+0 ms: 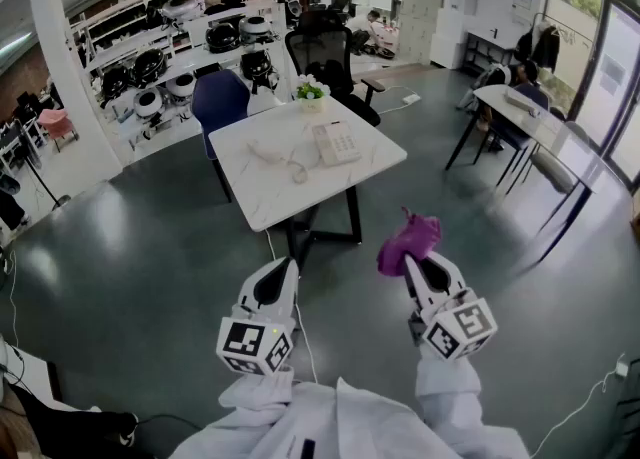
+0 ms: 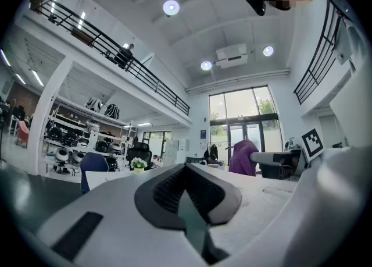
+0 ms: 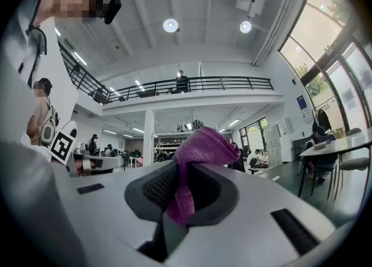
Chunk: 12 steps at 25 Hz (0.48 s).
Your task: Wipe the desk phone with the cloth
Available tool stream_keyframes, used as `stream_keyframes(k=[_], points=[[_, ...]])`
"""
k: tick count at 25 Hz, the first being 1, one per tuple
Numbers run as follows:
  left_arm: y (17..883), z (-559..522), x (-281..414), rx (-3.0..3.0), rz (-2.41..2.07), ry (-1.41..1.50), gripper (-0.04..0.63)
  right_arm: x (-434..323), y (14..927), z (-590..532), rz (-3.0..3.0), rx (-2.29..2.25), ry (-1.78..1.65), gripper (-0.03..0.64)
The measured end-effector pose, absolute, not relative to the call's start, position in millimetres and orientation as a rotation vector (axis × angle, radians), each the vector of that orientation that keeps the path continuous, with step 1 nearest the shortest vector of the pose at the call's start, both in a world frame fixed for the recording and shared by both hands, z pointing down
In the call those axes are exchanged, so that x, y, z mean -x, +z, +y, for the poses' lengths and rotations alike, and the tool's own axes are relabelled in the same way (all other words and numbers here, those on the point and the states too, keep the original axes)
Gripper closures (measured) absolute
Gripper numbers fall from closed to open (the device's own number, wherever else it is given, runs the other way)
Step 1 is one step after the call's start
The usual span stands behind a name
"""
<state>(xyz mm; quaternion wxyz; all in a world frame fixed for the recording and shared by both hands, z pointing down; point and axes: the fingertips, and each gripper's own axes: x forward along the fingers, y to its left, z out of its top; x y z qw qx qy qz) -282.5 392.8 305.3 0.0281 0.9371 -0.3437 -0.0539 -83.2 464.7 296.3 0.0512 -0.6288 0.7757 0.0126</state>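
Two grippers, both well short of the table (image 1: 262,190) | left gripper (image 2: 187,173): jaws together, nothing between | right gripper (image 3: 179,173): clamped on purple cloth (image 3: 203,146), bunched upward | desk phone (image 1: 335,143): flat on table, long axis running away from the person

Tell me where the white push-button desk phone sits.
In the head view, the white desk phone lies on the right half of the white square table, close to the small flower pot.

One phone (image 1: 336,143), one cloth (image 1: 408,242) (purple), two grippers (image 1: 276,272) (image 1: 418,265), one table (image 1: 300,197)
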Motion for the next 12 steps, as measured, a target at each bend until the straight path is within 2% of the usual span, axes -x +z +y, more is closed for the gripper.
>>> stream_keyframes(k=[12], points=[[310, 381, 263, -2.876, -1.082, -0.150, 0.597, 59, 302, 451, 2.365, 1.906, 0.024, 0.587]])
